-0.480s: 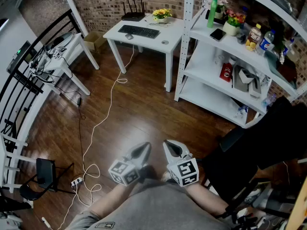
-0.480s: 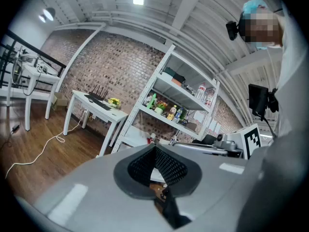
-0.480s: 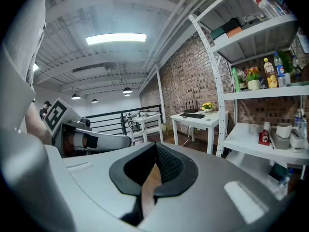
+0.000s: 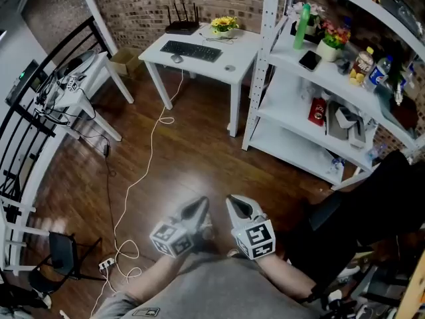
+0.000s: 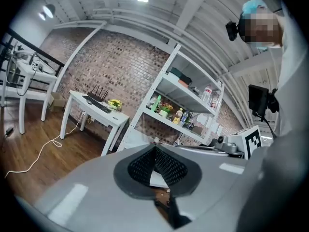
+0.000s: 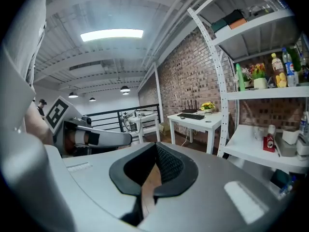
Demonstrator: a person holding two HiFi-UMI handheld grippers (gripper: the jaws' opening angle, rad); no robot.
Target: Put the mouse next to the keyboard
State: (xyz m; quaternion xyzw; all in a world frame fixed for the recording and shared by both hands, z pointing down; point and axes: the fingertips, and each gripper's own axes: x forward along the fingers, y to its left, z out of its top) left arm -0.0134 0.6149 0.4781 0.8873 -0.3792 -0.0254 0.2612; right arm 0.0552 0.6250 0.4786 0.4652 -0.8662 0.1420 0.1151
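The black keyboard (image 4: 191,50) lies on a white desk (image 4: 236,52) far across the room. A small grey mouse (image 4: 176,58) sits just in front of the keyboard's left end. Both grippers are held close to the person's body, far from the desk. My left gripper (image 4: 197,209) is shut and empty. My right gripper (image 4: 236,206) is beside it, jaws together with nothing between them. The left gripper view shows its jaws (image 5: 155,149) closed, with the desk (image 5: 104,112) and keyboard (image 5: 96,104) far off. In the right gripper view the jaws (image 6: 156,146) meet, and the desk (image 6: 203,120) is distant.
A white shelf unit (image 4: 312,92) with bottles and boxes stands right of the desk. A white cable (image 4: 143,165) trails over the wooden floor to a power strip (image 4: 106,266). A side table (image 4: 73,78) and a black railing (image 4: 26,145) are at the left. A router (image 4: 182,26) and flowers (image 4: 224,24) sit on the desk.
The room has shifted slightly in the head view as the person moves. Both grippers stay in the same place before the body, jaws unchanged.
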